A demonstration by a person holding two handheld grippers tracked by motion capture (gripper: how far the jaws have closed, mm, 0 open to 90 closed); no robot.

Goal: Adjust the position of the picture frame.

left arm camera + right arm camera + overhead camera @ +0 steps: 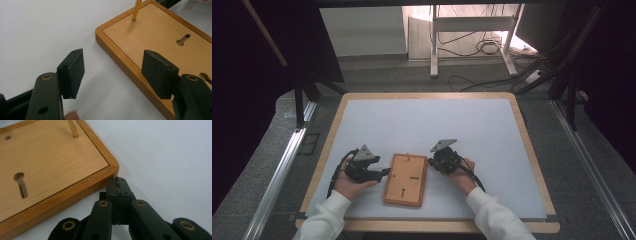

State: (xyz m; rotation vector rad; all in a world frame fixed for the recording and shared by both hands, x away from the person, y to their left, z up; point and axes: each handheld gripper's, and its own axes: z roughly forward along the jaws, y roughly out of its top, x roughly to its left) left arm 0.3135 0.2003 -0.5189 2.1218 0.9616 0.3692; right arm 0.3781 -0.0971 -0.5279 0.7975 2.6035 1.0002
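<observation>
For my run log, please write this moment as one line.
frame: flat on table, back up | left gripper: open, jaws astride frame's edge | right gripper: shut, tips at frame's corner | held: nothing

The worktop (492, 130) is a pale grey-white sheet with a light wooden rim showing on every side. Past its far edge lies a grey carpeted floor (382, 80), where a white metal stand (472, 30) rises on two legs — black cables (484, 47) loop loosely around its base. Aluminium rails (277, 175) run along both sides of the worktop, and dark curtains (242, 75) hang at the left and right.
</observation>
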